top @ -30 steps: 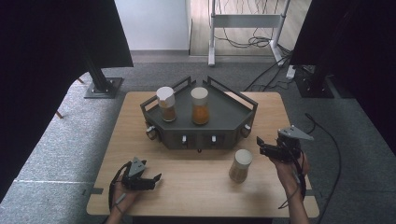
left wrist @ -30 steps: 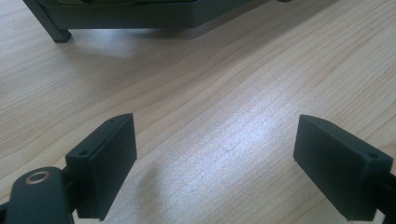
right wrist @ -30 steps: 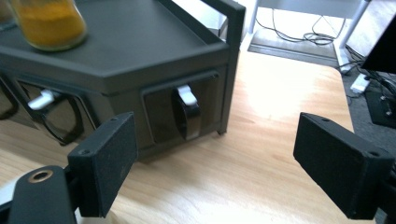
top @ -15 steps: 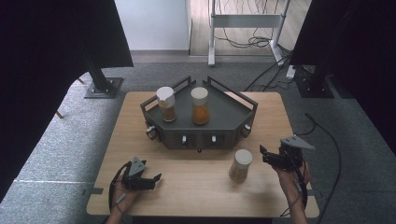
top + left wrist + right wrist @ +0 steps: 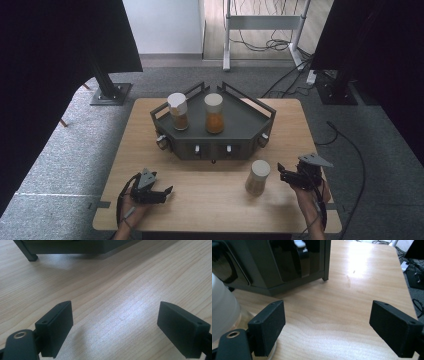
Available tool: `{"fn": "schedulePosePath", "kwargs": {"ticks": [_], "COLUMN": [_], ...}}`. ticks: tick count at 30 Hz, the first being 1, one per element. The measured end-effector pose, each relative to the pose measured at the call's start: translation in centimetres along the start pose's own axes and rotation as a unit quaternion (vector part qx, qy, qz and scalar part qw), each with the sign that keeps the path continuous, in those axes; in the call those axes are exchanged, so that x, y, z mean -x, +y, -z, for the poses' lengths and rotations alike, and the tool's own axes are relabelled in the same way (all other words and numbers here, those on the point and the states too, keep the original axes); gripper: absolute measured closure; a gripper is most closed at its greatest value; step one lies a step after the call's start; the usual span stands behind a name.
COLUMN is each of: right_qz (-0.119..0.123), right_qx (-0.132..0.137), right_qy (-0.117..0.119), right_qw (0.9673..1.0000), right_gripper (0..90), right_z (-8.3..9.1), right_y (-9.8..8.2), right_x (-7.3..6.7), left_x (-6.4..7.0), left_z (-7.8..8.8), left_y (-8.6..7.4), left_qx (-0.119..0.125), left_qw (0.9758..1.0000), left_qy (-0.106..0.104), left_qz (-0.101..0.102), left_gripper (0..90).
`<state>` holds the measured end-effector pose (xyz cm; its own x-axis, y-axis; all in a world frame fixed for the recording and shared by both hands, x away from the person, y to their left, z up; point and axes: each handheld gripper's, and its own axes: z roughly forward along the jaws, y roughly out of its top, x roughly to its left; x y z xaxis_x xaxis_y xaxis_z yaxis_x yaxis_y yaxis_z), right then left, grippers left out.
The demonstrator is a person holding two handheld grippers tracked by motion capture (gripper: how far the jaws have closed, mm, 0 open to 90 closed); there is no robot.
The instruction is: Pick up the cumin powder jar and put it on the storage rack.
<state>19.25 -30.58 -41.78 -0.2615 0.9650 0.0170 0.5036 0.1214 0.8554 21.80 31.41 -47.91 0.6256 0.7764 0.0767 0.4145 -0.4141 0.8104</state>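
jars: 3, one (image 5: 258,177) on table, two on rack (image 5: 240,142); left gripper (image 5: 159,192) agape; right gripper (image 5: 281,172) agape

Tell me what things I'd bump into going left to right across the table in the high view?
Left gripper → jar with the darker filling → jar with the orange filling → jar standing on the table → right gripper.

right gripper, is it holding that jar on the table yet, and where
No. The right gripper is open and empty beside the white-lidded jar, which stands free on the table.
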Motion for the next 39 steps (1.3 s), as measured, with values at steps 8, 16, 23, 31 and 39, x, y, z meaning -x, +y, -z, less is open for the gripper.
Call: {"fn": "schedulePosePath", "kwargs": {"ticks": [8, 16, 23, 31, 39], "right_qz": [-0.004, -0.004, 0.001, 0.005, 0.005], "right_qx": [-0.015, -0.022, -0.032, -0.041, -0.050], "right_qy": [-0.001, -0.003, -0.009, -0.014, -0.014], "right_qw": [0.9999, 0.9998, 0.9994, 0.9991, 0.9986], "right_gripper": [12.6, 12.6, 12.6, 12.6, 12.2], "right_z": [-0.5, -0.8, -1.5, -1.8, -2.2], "right_y": [-1.4, -2.5, -3.5, -4.2, -4.5], "right_x": [-0.1, -0.3, -0.8, -1.1, -1.2], "left_x": [0.0, 0.0, 0.0, 0.0, 0.0], "left_z": [0.0, 0.0, 0.0, 0.0, 0.0], "left_y": [0.0, 0.1, 0.1, 0.1, 0.1], "left_qx": [-0.002, -0.003, -0.004, -0.004, -0.004], "left_qw": [1.0000, 1.0000, 1.0000, 1.0000, 1.0000], "left_qy": [0.000, 0.000, 0.000, -0.001, -0.002], "left_qz": [0.001, -0.001, -0.002, -0.003, -0.005], "left_gripper": [13.5, 13.5, 13.5, 13.5, 13.5]}}
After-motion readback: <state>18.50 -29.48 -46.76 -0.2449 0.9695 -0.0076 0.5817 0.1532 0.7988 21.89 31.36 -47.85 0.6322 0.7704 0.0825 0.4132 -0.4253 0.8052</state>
